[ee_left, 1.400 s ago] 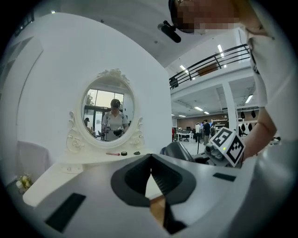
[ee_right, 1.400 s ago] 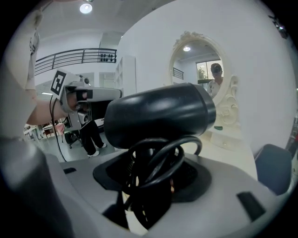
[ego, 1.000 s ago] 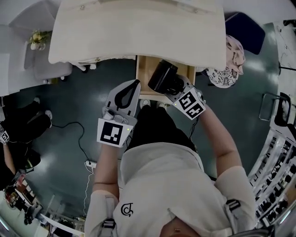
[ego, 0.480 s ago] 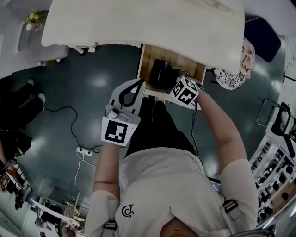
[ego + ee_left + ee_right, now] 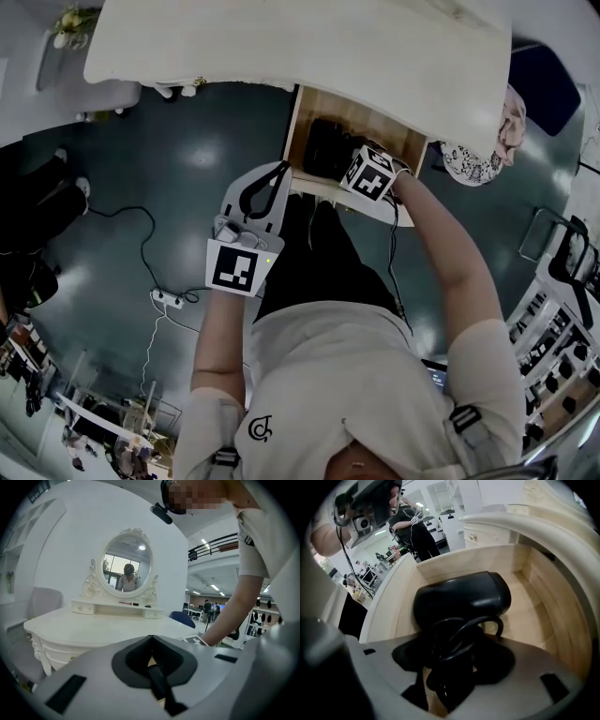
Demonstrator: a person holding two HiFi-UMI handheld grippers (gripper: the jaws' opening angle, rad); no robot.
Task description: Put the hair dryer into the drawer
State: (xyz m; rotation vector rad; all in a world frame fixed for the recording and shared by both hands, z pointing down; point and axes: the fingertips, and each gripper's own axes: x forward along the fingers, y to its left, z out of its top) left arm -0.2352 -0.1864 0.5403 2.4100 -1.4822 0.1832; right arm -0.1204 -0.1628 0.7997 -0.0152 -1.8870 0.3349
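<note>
Black hair dryer (image 5: 461,599) now lowered into the open wooden drawer (image 5: 534,588); right hand-held gripper (image 5: 454,667) jaws have just been opening, its cord-wrapped handle between them; left hand-held gripper (image 5: 274,173) closed, empty.

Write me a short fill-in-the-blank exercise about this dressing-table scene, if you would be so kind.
1. The black hair dryer sits inside the open wooden ___.
2. The left claw holds nothing, and its jaws are ___.
3. At the back of the white dressing table stands an oval ___.
Missing words: drawer; shut; mirror.
</note>
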